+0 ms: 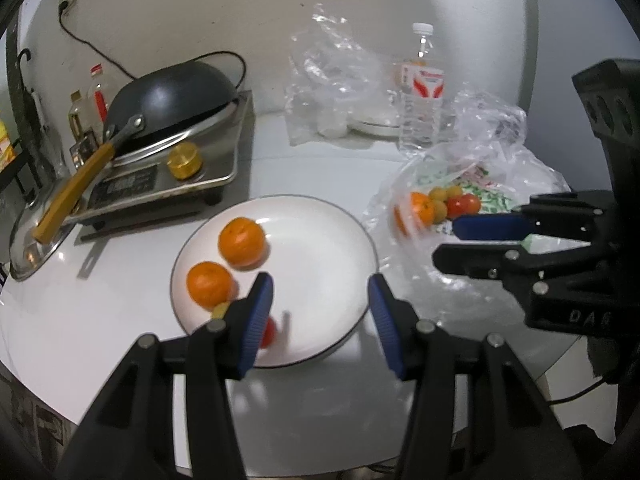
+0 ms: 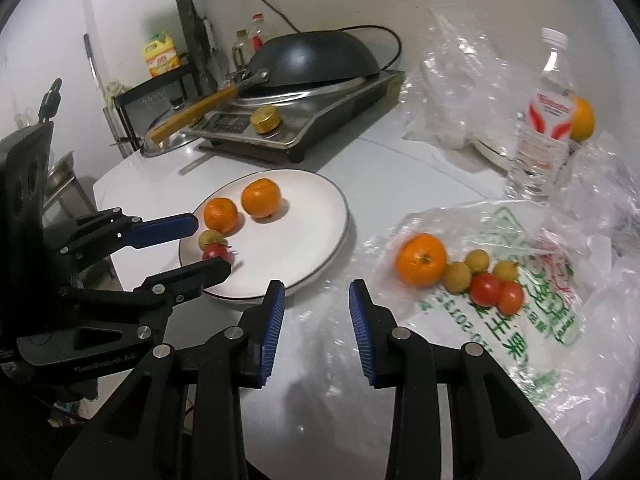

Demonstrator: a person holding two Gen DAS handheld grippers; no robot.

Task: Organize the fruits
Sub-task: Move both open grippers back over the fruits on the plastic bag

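A white plate (image 1: 320, 248) holds two oranges (image 1: 241, 241), a small yellow fruit (image 2: 209, 237) and a red tomato (image 2: 217, 254). My left gripper (image 1: 320, 320) is open over the plate's near edge, the tomato just by its left finger; it also shows in the right wrist view (image 2: 208, 246). A printed plastic bag (image 2: 520, 312) lies flat to the right, with an orange (image 2: 421, 259), three small yellow fruits (image 2: 458, 277) and two tomatoes (image 2: 486, 289) on it. My right gripper (image 2: 317, 324) is open and empty, just left of the bag's fruit.
A stove with an upturned black wok (image 2: 316, 58) stands behind the plate. A water bottle (image 2: 542, 120), another orange (image 2: 582, 119) and crumpled clear bags (image 2: 452, 60) sit at the back right. Oil bottles (image 2: 160, 54) stand on a rack at the left.
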